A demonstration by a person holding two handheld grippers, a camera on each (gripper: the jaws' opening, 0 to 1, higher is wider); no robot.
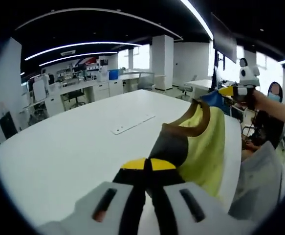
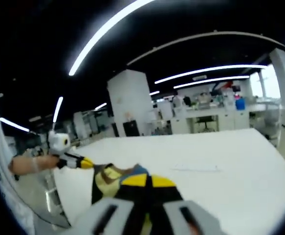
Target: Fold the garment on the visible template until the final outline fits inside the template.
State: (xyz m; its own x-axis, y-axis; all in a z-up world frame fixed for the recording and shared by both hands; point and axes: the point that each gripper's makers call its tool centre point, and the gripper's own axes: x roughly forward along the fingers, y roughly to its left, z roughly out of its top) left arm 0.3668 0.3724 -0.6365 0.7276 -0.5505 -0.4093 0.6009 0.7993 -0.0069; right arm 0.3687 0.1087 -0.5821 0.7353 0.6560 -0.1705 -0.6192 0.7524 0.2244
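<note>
A yellow-green garment with a brown collar band and dark grey and blue parts hangs stretched in the air over the near edge of the white table. My left gripper is shut on its dark grey part. My right gripper, held by a hand, comes in from the upper right and pinches the blue end. In the right gripper view, that gripper is shut on the garment, and the left gripper grips the far end.
A thin pale strip lies flat on the table top. Desks, chairs, pillars and shelves stand behind the table. A person's arm reaches in at the right.
</note>
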